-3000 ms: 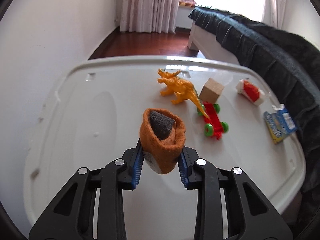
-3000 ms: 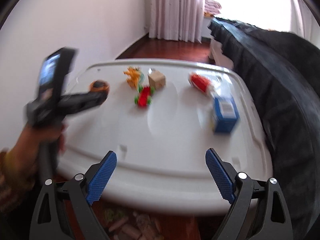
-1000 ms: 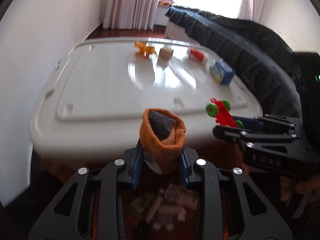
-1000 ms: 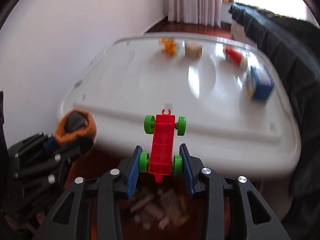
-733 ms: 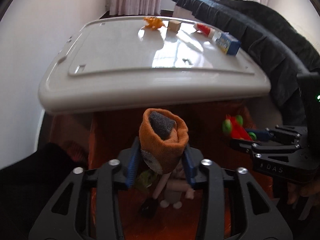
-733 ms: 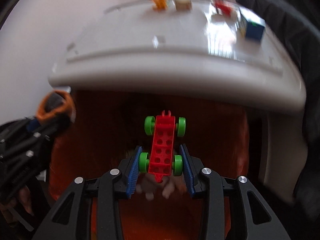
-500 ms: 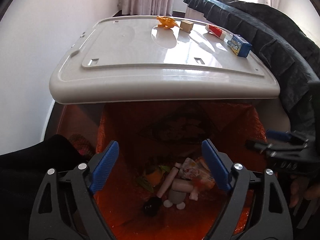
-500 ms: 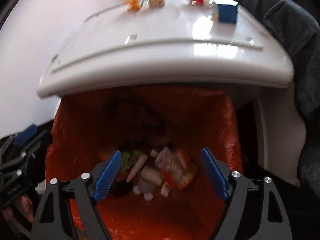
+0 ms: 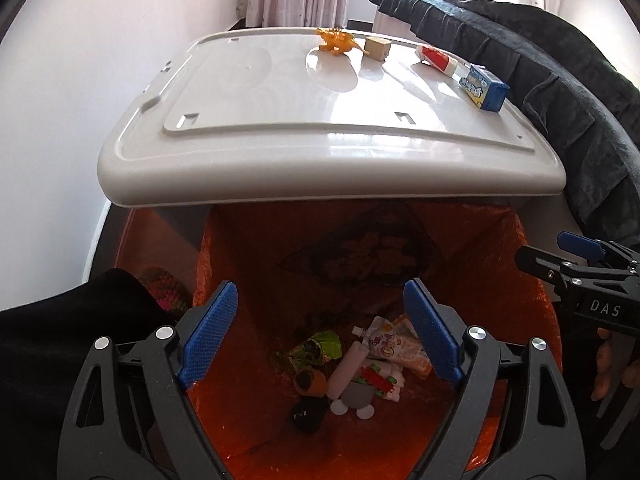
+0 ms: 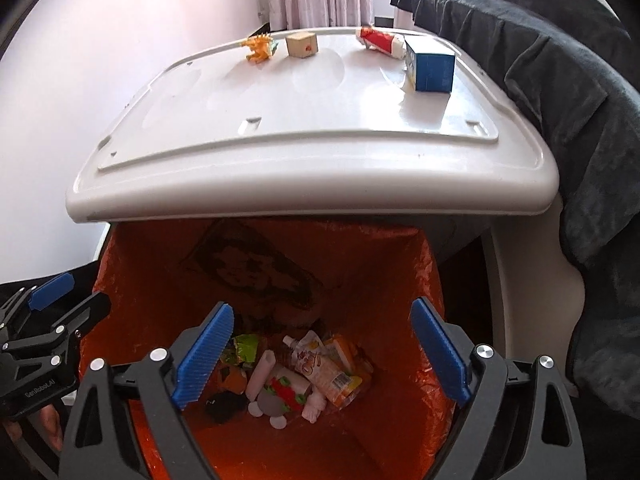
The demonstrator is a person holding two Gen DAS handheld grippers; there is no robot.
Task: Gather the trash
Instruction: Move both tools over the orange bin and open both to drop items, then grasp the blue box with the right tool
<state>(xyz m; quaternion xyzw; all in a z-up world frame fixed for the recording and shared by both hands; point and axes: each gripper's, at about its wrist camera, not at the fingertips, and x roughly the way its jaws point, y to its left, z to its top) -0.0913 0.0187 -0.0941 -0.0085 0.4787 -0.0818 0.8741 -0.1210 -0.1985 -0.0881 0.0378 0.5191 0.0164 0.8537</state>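
Note:
My left gripper (image 9: 320,330) is open and empty above an orange-lined bin (image 9: 248,248). My right gripper (image 10: 320,350) is open and empty over the same bin (image 10: 140,264). At the bin's bottom lie the orange sock (image 9: 310,381), the red toy car with green wheels (image 9: 374,378), a white pouch (image 9: 382,342) and other trash. The car (image 10: 286,394) and sock (image 10: 234,380) also show in the right wrist view. The right gripper appears at the right edge of the left wrist view (image 9: 580,258).
A white lid-topped table (image 9: 328,168) stands just beyond the bin. On it are an orange dinosaur (image 9: 338,42), a wooden cube (image 9: 378,46), a red-and-white packet (image 9: 438,58) and a blue carton (image 9: 484,88). A dark sofa (image 9: 560,80) runs along the right.
Both grippers left the table and came over the bin. The left jaws opened and the sock dropped in. The right jaws opened and the toy car dropped in.

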